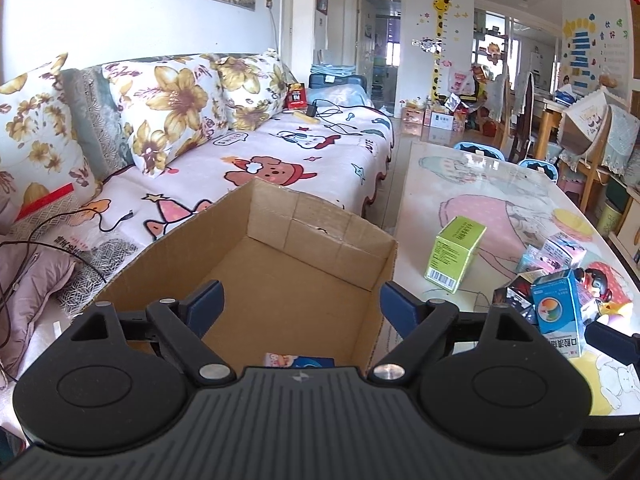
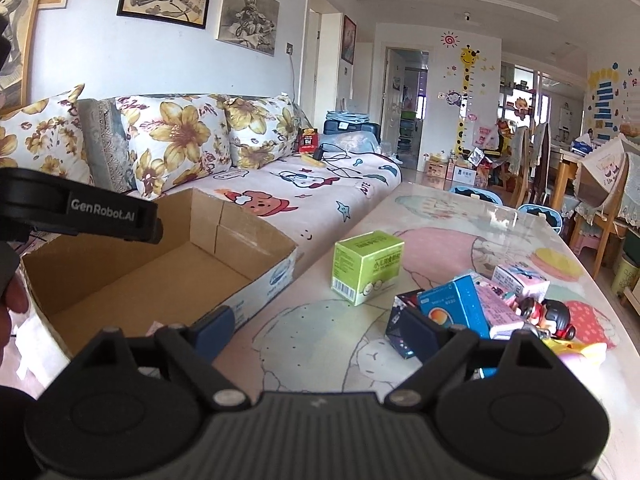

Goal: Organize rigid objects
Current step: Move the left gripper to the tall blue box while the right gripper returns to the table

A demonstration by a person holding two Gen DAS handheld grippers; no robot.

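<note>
An open cardboard box [image 1: 320, 232] stands at the table's left edge next to the sofa. My left gripper [image 1: 302, 301] hangs open over it with nothing between its fingers. A small colourful packet [image 1: 298, 360] lies on the box floor below. My right gripper [image 2: 318, 330] is open over the table just right of the cardboard box [image 2: 248, 240], holding nothing. A green carton [image 2: 366, 266] stands upright ahead. Beside the right finger lie a dark small box [image 2: 400, 330], a blue carton [image 2: 452, 306], a pink carton [image 2: 520, 280] and a red-and-black doll [image 2: 548, 316].
The glass-topped table [image 1: 460, 184] has a cartoon cloth under it. A sofa [image 1: 280, 160] with floral cushions and cables runs along the left. Chairs and cluttered furniture stand beyond the table's far end. A hand [image 2: 12, 300] shows at the left edge.
</note>
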